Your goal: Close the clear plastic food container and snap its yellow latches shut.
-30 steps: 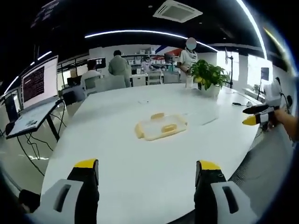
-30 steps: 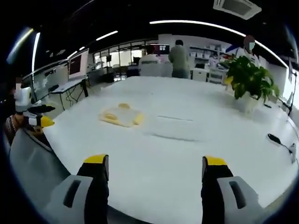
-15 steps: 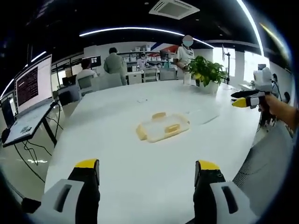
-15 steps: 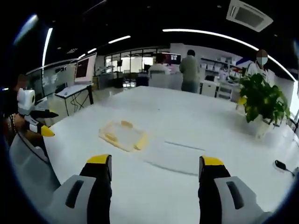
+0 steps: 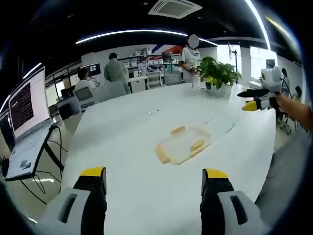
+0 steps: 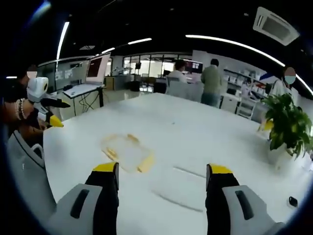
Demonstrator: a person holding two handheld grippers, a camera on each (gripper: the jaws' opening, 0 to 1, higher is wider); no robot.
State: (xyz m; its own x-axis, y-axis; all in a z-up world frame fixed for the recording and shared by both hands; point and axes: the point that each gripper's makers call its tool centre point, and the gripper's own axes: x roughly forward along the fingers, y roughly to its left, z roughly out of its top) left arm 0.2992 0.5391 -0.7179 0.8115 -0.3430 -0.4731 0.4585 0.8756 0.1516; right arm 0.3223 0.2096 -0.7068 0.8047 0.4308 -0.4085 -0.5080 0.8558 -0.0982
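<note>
A clear plastic food container (image 5: 184, 145) with yellow latches lies on the white table (image 5: 127, 142), ahead of my left gripper (image 5: 154, 178), which is open and holds nothing. A clear lid (image 5: 220, 125) lies flat on the table beside the container. In the right gripper view the container (image 6: 126, 151) sits just beyond my right gripper (image 6: 162, 174), open and empty. The lid (image 6: 183, 188) lies in front of its jaws. The right gripper (image 5: 254, 100) also shows at the right of the left gripper view, and the left gripper (image 6: 46, 117) at the left of the right gripper view.
A potted plant (image 5: 217, 76) stands at the table's far end, also seen as a plant (image 6: 286, 134) on the right. A monitor and laptop (image 5: 24, 122) sit on a side stand. Several people stand at desks beyond the table. A small black object (image 6: 292, 200) lies near the edge.
Both cameras have shifted; the container now sits closer to each gripper's jaws and more to the right in the left gripper view. Nothing on the table has moved.
</note>
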